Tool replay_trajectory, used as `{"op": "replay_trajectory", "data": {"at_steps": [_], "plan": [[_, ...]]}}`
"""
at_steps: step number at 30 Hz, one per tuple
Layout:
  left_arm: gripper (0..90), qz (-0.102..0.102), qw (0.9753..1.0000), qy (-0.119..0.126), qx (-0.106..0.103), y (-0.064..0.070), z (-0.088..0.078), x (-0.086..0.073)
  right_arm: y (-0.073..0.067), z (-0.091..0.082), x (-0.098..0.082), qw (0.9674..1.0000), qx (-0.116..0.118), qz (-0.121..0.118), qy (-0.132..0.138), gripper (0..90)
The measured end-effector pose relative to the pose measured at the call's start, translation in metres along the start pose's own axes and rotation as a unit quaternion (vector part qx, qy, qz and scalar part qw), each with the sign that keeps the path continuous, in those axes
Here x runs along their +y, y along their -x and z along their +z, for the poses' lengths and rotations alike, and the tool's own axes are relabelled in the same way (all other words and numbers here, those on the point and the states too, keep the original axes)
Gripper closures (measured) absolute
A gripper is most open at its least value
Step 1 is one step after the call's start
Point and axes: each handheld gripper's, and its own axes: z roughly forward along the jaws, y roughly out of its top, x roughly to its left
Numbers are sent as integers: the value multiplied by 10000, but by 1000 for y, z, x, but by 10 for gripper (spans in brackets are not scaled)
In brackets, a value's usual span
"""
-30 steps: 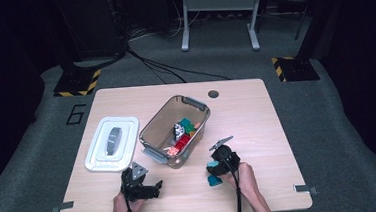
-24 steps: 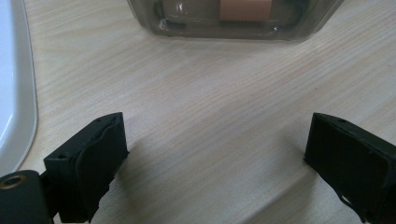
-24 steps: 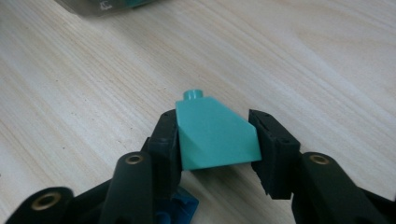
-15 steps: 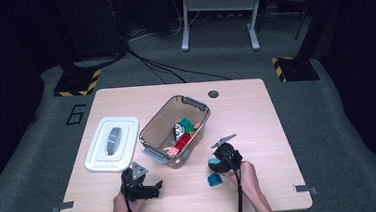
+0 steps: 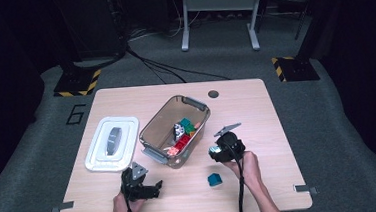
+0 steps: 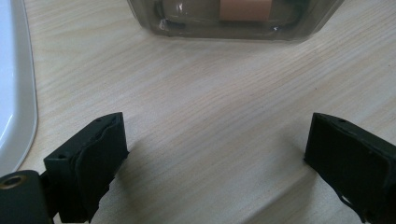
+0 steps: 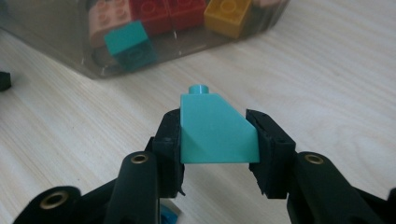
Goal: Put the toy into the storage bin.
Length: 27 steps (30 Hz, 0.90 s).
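The right gripper pinches a teal sloped brick between its two black jaws; the brick's single stud points away from the camera, toward the bin. In the high view this gripper sits right of centre, just beside the bin's right side, held by the person's right hand.

The left gripper has its jaws spread wide with bare tabletop between them. In the high view it lies at the lower left of the wooden table.

The clear plastic bin stands at the centre of the table and holds red, green, orange and teal bricks; a pale one may be white, though it is too small to tell. The white lid lies flat just left of the bin. A second teal brick rests on the table below the right gripper.
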Motion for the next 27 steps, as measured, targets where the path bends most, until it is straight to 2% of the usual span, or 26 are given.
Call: {"op": "replay_trajectory", "data": {"at_steps": [8, 18, 27], "plan": [[54, 4, 10000, 0, 2, 0, 0, 0, 2, -15, 17, 9999, -77, -6, 109, 586], [54, -20, 10000, 13, 1, 0, 0, 0, 2, -34, 38, 9994, -197, -154, 223, 586], [54, -19, 10000, 11, -1, 0, 0, 0, -1, -49, 66, 9985, -264, -298, 379, 586]]}}
